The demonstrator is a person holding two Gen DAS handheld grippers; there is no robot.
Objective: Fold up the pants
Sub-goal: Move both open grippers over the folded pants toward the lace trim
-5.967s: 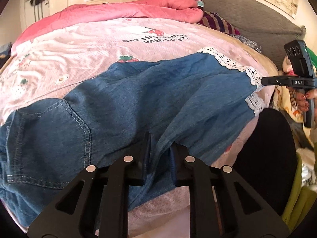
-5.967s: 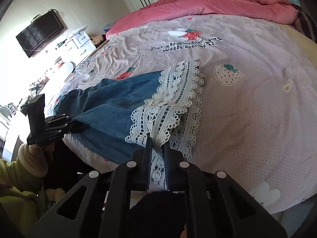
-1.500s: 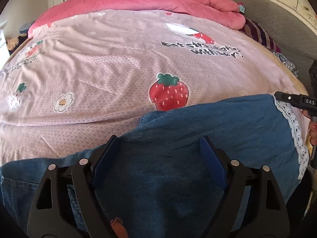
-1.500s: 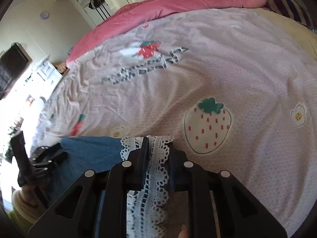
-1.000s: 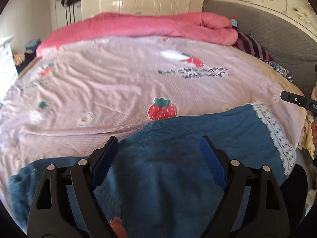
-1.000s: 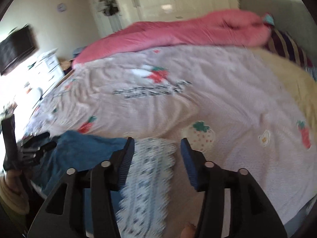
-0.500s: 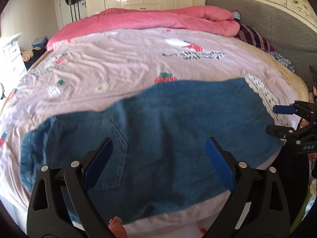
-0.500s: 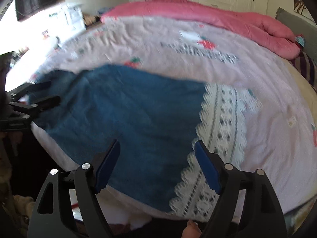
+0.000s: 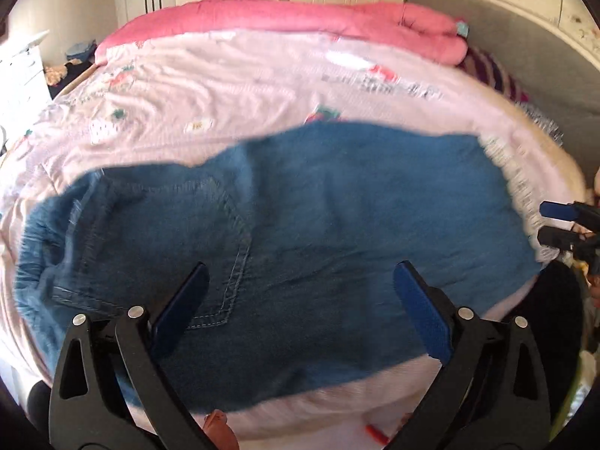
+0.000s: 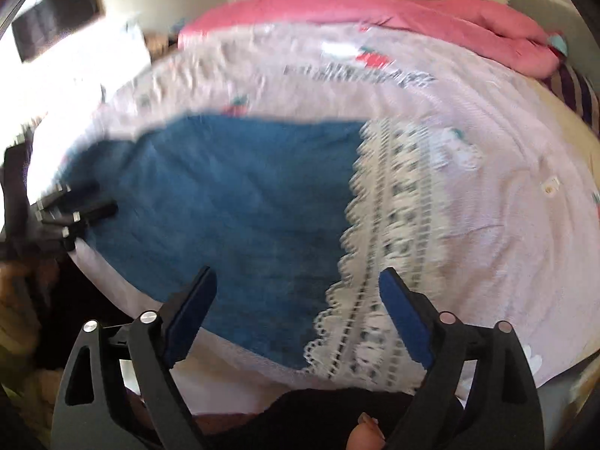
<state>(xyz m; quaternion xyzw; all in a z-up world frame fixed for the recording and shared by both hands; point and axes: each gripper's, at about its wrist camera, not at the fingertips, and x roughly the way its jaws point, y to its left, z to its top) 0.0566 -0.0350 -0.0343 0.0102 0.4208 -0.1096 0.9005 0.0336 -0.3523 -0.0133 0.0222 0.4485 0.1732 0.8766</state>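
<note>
Blue denim pants [image 9: 318, 217] lie flat across the near side of the bed, waist and back pocket [image 9: 180, 232] to the left, white lace hem [image 9: 521, 183] to the right. My left gripper [image 9: 300, 307] is open and empty, hovering above the seat of the pants. My right gripper [image 10: 296, 307] is open and empty above the leg end, near the lace hem [image 10: 378, 243]. Each gripper shows in the other's view, the right gripper [image 9: 562, 225] at the hem and the left gripper [image 10: 71, 213] at the waist end.
The pink strawberry-print bedspread [image 9: 243, 86] covers the bed, with a rolled pink duvet [image 9: 300, 18] at the far side. A grey headboard [image 9: 517, 48] is at the right, white wardrobes behind. A dark TV [image 10: 56, 11] hangs on the left wall. The bed's near edge [image 9: 337, 405] is just below the pants.
Both grippers let go of the pants and opened, then pulled back and up from the bed. The pants now lie spread flat on the bedspread.
</note>
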